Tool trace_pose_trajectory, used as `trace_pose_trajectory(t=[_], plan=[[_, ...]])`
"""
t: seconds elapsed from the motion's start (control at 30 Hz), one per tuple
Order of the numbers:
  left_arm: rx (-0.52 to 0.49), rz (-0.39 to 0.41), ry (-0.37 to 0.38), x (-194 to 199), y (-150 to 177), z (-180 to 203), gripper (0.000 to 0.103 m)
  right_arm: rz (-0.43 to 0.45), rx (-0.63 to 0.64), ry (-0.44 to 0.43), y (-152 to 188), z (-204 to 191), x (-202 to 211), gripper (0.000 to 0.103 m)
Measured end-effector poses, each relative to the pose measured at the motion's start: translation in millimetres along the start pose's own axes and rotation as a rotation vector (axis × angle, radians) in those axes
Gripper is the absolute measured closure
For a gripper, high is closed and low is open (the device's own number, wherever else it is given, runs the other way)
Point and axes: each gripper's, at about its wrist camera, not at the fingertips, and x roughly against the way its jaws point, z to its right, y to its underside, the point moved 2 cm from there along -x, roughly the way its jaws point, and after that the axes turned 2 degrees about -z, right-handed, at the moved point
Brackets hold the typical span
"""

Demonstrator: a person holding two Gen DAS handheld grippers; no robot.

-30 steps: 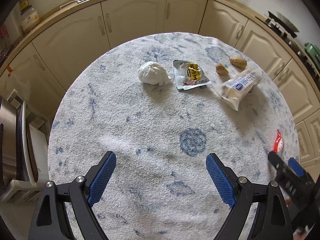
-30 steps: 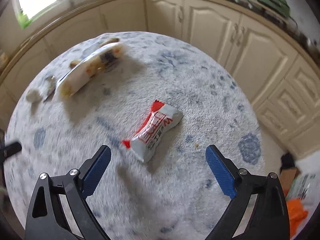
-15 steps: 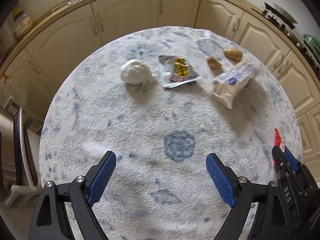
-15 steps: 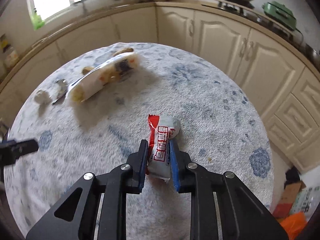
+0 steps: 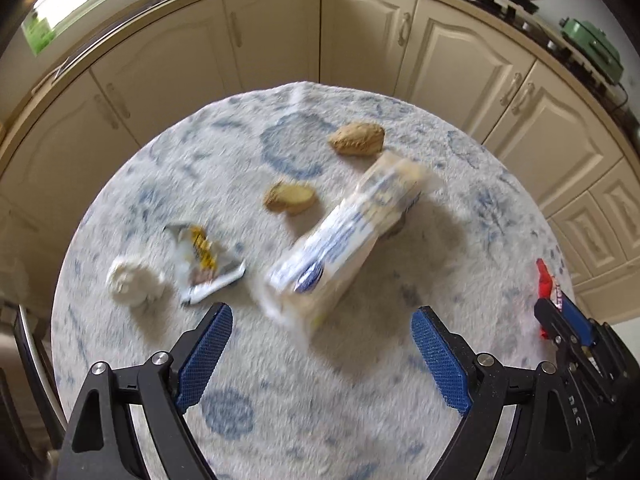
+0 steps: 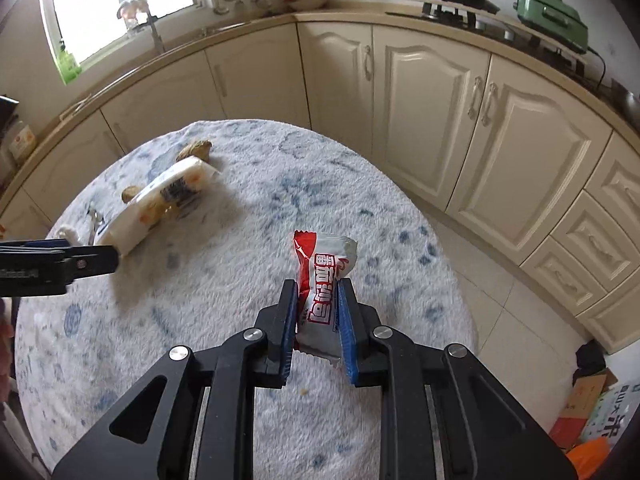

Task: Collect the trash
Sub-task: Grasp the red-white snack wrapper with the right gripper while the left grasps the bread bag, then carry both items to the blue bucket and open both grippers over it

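Since a second ago, right tongs snapped onto red-white snack wrapper, pinching mid-body for lifting off tabletop. Left tongs slid up, spread wide, straddling the long biscuit pack, likely next grab.

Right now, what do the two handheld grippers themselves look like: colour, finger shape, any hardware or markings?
Both match. The left gripper and the right gripper have matte black linkage arms with triangular cut-outs, joined by silver round-headed pivot bolts. Each finger ends in a flat blue pad with a fine cross-hatched texture. Seen from the left wrist view, the right gripper's black body carries small pale lettering, too blurred to read. No cables or sleeves show.
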Motion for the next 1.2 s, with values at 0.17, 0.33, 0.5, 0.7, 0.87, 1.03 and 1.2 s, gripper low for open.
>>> trace_pose_trajectory(t=[0.17,0.33,0.5,0.7,0.87,1.03,1.2], plan=[[-0.027,-0.046,-0.001,-36.9,-26.6,12.5,0.017,0.0,0.015,-0.008,-11.3,-1.5,-13.6,0.083],[-0.036,-0.041,0.025,-52.5,-28.3,15.3,0.062,-0.018,0.018,-0.017,-11.0,-1.1,-27.0,0.083],[-0.003,-0.066,0.104,-46.6,-14.5,12.8,0.072,-0.014,0.021,-0.007,-6.8,-2.1,-24.3,0.083],[0.021,-0.057,0.161,-22.6,12.9,15.6,0.072,0.008,0.01,-0.009,3.8,1.4,1.1,0.083],[0.003,-0.009,0.142,4.9,37.6,29.2,0.073,0.037,-0.012,-0.005,19.4,7.0,30.3,0.083],[-0.043,0.049,0.123,36.7,68.6,54.5,0.073,0.044,-0.042,0.002,42.0,18.1,55.8,0.083],[-0.102,0.076,0.14,63.3,99.2,88.9,0.073,0.054,-0.092,0.031,66.3,41.8,83.3,0.083]])
